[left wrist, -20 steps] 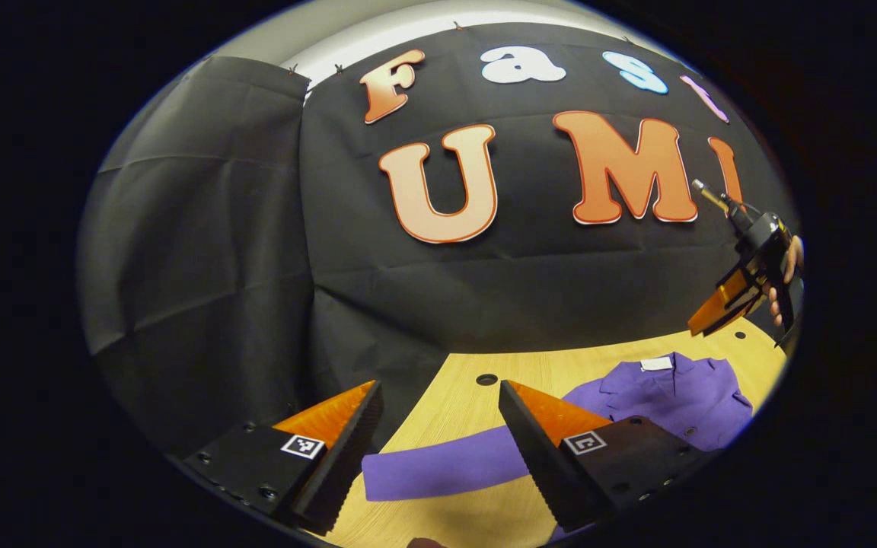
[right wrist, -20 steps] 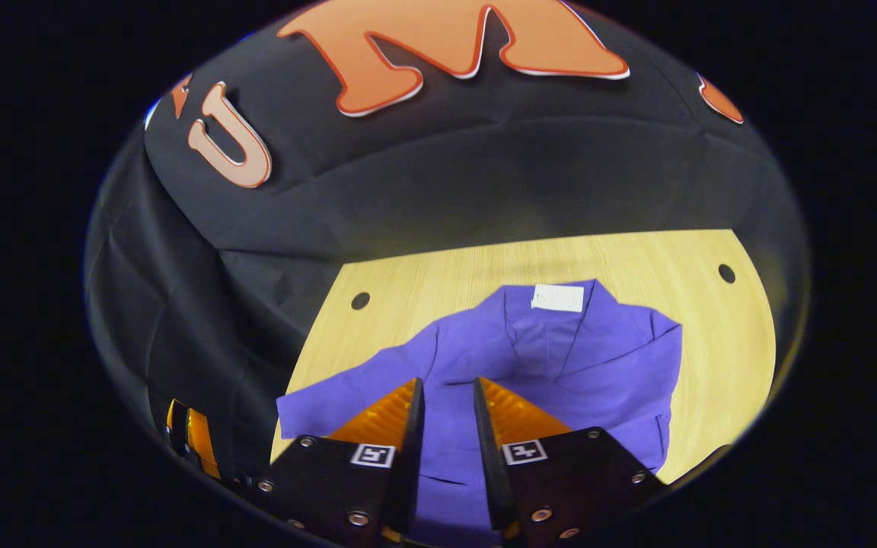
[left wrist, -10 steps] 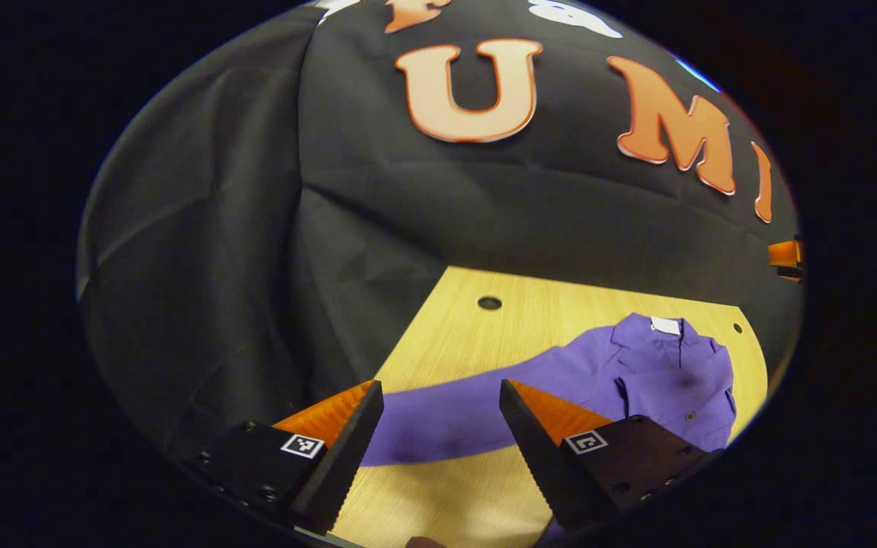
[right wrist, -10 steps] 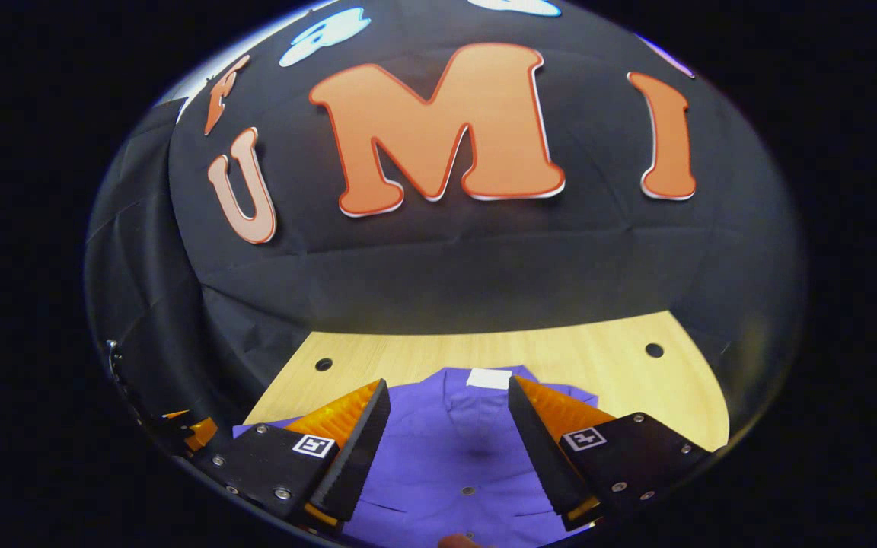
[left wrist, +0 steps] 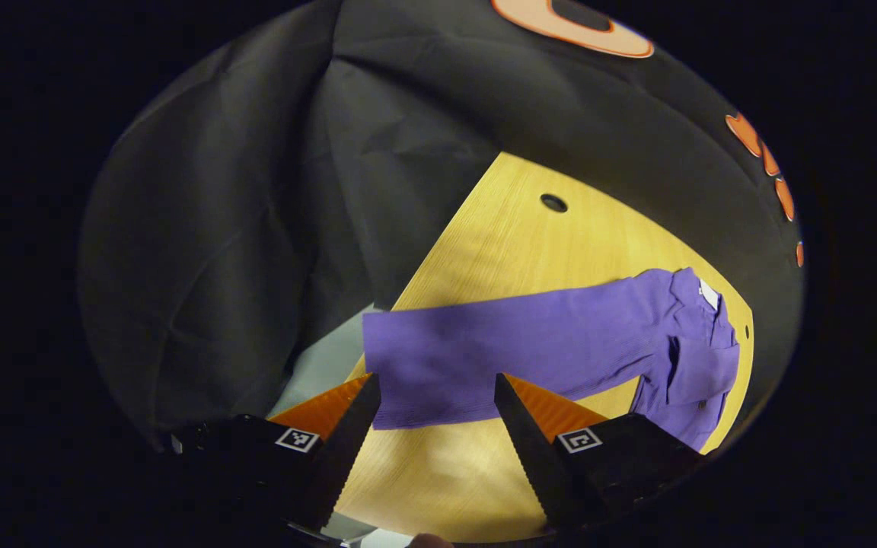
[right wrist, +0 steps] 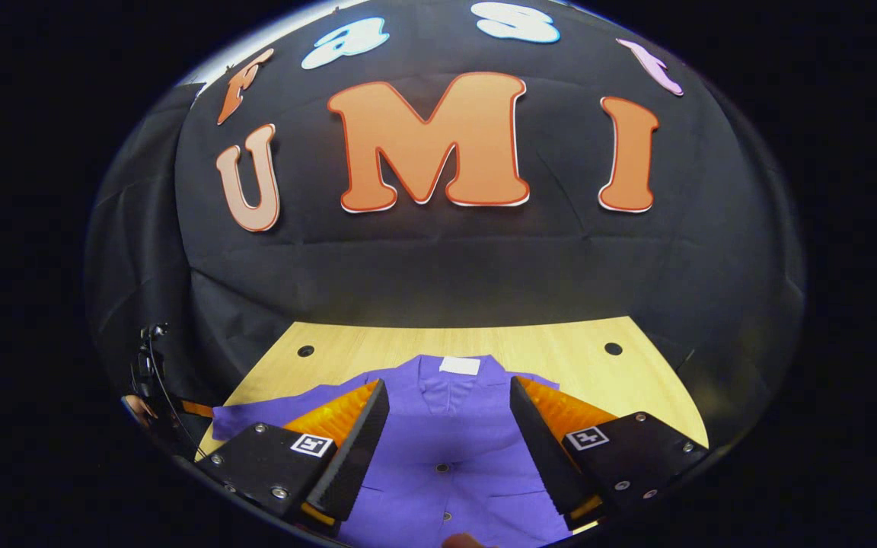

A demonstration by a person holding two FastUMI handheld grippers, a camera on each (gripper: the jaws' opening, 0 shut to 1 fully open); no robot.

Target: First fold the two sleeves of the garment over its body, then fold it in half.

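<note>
A purple button-front shirt (left wrist: 682, 350) lies flat on the light wooden table (left wrist: 515, 243), and everything here is placed against it. In the left gripper view, one long sleeve (left wrist: 499, 354) stretches straight out from the shirt's body toward the table's near edge, its cuff end reaching that edge. The left gripper (left wrist: 435, 415) hangs just over that cuff end, its two black serrated fingers (left wrist: 351, 441) spread wide, one on each side of the cuff, gripping nothing. Whether the tips touch the cloth cannot be told. Beyond the sleeve, the collar with its white neck label (left wrist: 708, 293) sits at the far end of the shirt, and a small round hole (left wrist: 553, 203) in the table lies well apart from the sleeve, toward the black cloth wall (left wrist: 256, 228).

In the right gripper view, the shirt (right wrist: 446, 449) lies with its collar label (right wrist: 460, 365) farthest away and its button row running toward the camera. The right gripper (right wrist: 448, 415) hovers above the shirt's chest, fingers (right wrist: 537, 449) wide apart and empty. The outstretched sleeve (right wrist: 271, 411) runs off to the shirt's left side.
</note>
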